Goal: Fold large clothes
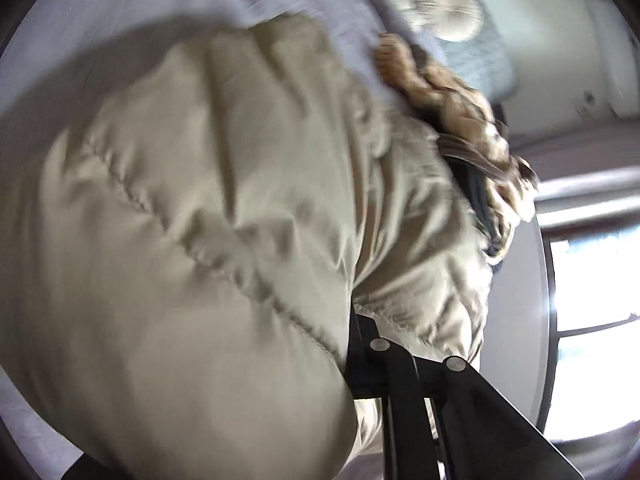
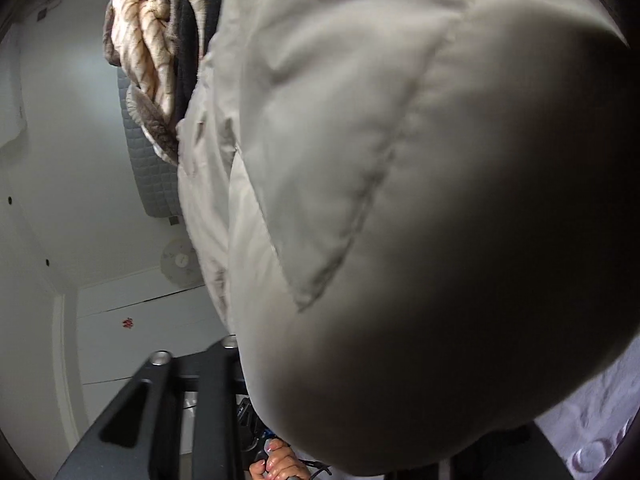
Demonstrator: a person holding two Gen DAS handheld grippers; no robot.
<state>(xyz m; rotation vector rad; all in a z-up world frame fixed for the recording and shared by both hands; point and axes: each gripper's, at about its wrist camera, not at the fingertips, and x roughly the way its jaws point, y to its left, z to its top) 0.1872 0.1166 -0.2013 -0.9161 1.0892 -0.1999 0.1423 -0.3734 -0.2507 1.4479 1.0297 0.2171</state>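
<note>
A cream quilted puffer jacket (image 1: 192,208) with a brown fur trim (image 1: 448,104) and dark lining fills the left wrist view, lifted above a pale lilac bed sheet (image 1: 120,12). My left gripper (image 1: 362,334) is shut on the jacket's padded edge; its black fingers (image 1: 400,380) run into the fabric at lower right. In the right wrist view the same jacket (image 2: 400,200) hangs close to the lens and covers the fingertips. My right gripper (image 2: 234,344) is shut on the jacket; its black fingers (image 2: 160,392) show at lower left. The fur trim (image 2: 144,40) is at top left.
A round cream cushion (image 1: 448,8) and a grey quilted pillow (image 1: 476,60) lie at the bed's head. A bright window (image 1: 592,320) is at the right. White wall and cupboard doors (image 2: 132,340) lie behind the right gripper. The left gripper's handle and a hand (image 2: 276,460) show at the bottom.
</note>
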